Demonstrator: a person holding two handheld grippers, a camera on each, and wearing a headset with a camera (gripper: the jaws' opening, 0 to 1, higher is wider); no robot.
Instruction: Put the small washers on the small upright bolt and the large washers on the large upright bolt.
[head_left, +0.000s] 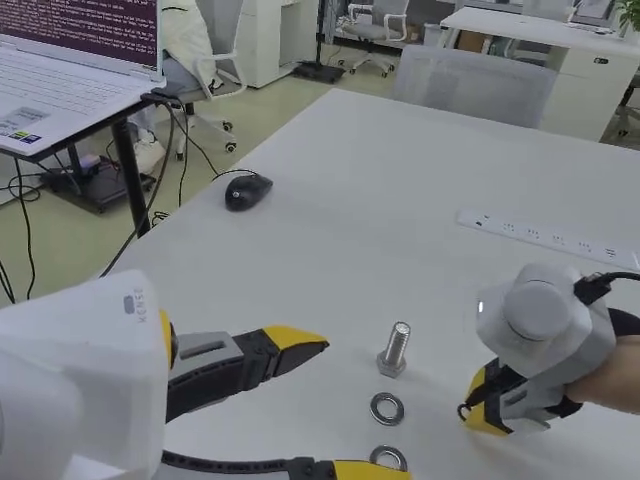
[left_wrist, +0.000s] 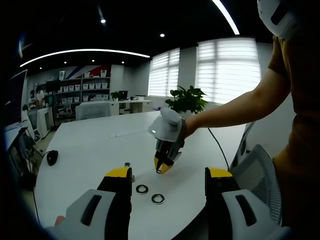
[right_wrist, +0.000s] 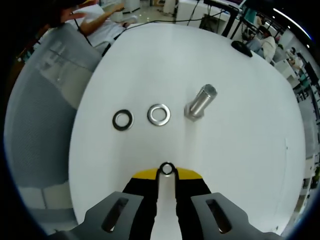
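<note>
Right hand-held gripper (right_wrist: 167, 175) pinches what seems a small washer (right_wrist: 167, 168); left hand-held gripper (left_wrist: 169, 175) gapes wide. Two washers (right_wrist: 159, 114) lie flat beside the upright bolt (right_wrist: 200, 102): thin, stiff, slick steel, best taken by the rim.

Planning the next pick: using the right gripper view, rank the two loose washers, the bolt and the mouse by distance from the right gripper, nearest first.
1. Middle washer, straight ahead of the right gripper.
2. Bolt to its right and outer washer to its left: too close to call.
3. Mouse, far off, upper right.
</note>
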